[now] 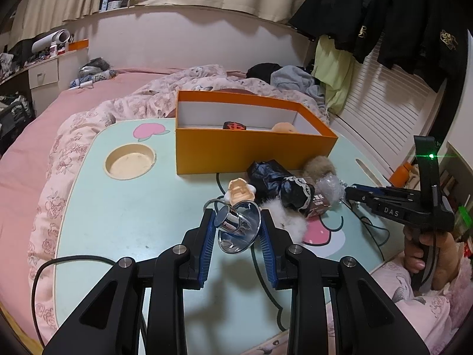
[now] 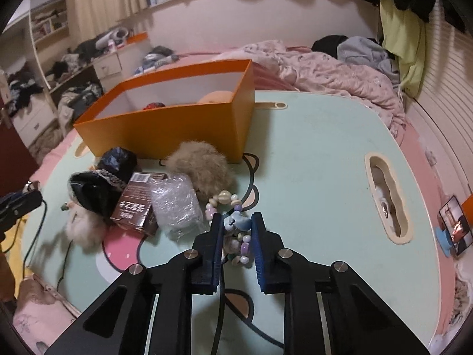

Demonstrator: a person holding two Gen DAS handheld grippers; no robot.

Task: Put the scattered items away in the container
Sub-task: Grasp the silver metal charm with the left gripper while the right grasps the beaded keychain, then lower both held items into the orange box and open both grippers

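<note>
Mint table (image 2: pixel 319 148) on the bed: both grippers loaded, left gripper (image 1: pixel 236 230) clamping a funnel (image 1: pixel 239 227), right gripper (image 2: pixel 236 236) closed on beads (image 2: pixel 236 236); next, carry both to the box (image 2: pixel 165 127) at eleven o'clock.

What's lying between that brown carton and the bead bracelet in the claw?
A crumpled clear bubble-wrap bundle sits between the brown carton and the bead bracelet, which the right claw grips. The right wrist view shows it best.
</note>
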